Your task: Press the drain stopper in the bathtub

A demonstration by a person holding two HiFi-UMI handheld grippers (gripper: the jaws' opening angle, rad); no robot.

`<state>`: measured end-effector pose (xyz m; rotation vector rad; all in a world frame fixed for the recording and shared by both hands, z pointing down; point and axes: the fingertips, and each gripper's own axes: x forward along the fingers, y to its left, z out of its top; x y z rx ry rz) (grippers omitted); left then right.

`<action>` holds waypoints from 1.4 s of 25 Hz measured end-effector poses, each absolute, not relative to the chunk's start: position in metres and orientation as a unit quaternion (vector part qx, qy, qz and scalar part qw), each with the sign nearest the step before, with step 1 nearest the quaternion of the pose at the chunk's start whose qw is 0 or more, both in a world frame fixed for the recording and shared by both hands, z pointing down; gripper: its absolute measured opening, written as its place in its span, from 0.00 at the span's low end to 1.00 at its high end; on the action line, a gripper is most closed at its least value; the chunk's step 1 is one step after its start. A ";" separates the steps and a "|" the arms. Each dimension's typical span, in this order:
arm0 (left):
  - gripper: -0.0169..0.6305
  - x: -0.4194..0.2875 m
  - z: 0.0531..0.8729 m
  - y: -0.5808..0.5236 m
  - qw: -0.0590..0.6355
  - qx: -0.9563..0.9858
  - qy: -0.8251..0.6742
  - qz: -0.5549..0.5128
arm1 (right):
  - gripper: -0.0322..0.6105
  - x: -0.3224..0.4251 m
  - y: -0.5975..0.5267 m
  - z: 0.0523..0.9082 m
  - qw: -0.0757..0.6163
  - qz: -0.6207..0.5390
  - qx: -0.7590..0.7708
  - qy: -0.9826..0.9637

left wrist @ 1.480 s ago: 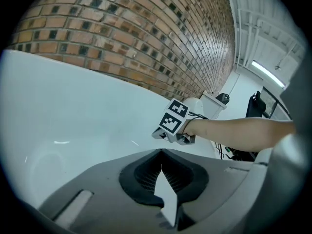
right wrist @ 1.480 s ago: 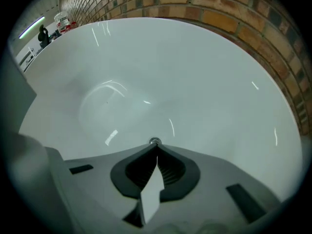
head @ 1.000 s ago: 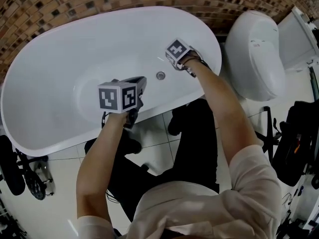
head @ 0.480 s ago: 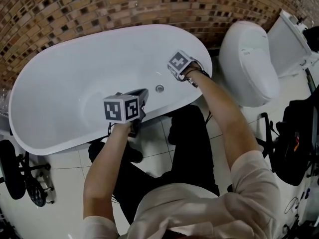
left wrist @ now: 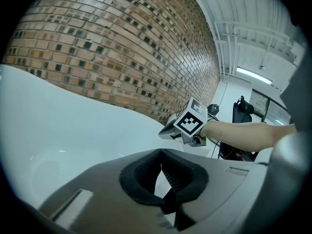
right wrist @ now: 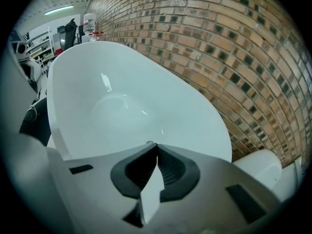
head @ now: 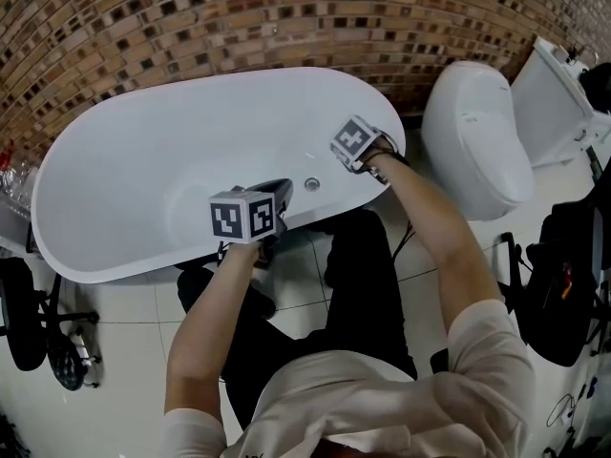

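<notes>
Both grippers had slid a little down and to the right in the head view since 1 s earlier. The white oval bathtub (head: 143, 170) had shrunk and dropped with them, so more of the brown brick-mosaic wall (head: 191, 17) showed along the top. The left gripper (head: 278, 190) had drawn slightly nearer the small round metal drain stopper (head: 311, 184). The stopper lay on the tub floor just right of frame centre, close under the near rim. That gripper's dark grey nose pointed at the stopper from the left, with a strip of white tub showing between them. Its black-and-white marker cube (head: 246, 218) sat over the near rim. The right gripper (right wrist: 156, 146) hung above and to the right of the stopper in the head view, its own cube over the tub's right end.

In the left gripper view the 2 black ribbed pads (left wrist: 146, 173) were pressed together at their tips. Nothing was between them, and only white tub showed behind. The right gripper's cube and a bare forearm (left wrist: 243, 133) showed at centre right of that view. In the right gripper view the jaws likewise met at their tips, empty, facing down the length of the tub interior. A clear plastic bottle (right wrist: 88, 22) stood at the upper left.

At the right of the head view stood a white toilet with closed lid (head: 477, 141). White floor tiles (head: 124, 351) filled the lower left.
</notes>
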<state>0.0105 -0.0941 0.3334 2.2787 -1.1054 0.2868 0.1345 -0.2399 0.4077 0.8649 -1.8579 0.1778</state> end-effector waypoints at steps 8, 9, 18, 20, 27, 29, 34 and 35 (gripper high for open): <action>0.04 0.009 0.324 -0.080 0.283 0.856 -0.422 0.092 | 0.07 0.142 -0.216 0.392 0.505 0.073 0.357 -0.782; 0.04 0.009 0.324 -0.079 0.284 0.856 -0.422 0.090 | 0.07 0.143 -0.214 0.391 0.503 0.074 0.358 -0.783; 0.04 0.007 0.320 -0.070 0.285 0.857 -0.422 0.074 | 0.07 0.145 -0.201 0.368 0.480 0.040 0.379 -0.790; 0.04 0.007 0.318 -0.069 0.285 0.858 -0.422 0.069 | 0.07 0.136 -0.193 0.361 0.467 0.032 0.371 -0.802; 0.04 0.007 0.312 -0.062 0.277 0.860 -0.425 0.054 | 0.07 0.113 -0.165 0.347 0.442 -0.004 0.356 -0.824; 0.04 0.007 0.309 -0.060 0.273 0.861 -0.427 0.049 | 0.07 0.110 -0.161 0.341 0.436 -0.018 0.359 -0.825; 0.04 0.006 0.299 -0.054 0.259 0.864 -0.431 0.032 | 0.07 0.105 -0.148 0.327 0.413 -0.036 0.364 -0.834; 0.04 0.006 0.298 -0.052 0.258 0.864 -0.431 0.027 | 0.07 0.104 -0.144 0.325 0.406 -0.035 0.366 -0.837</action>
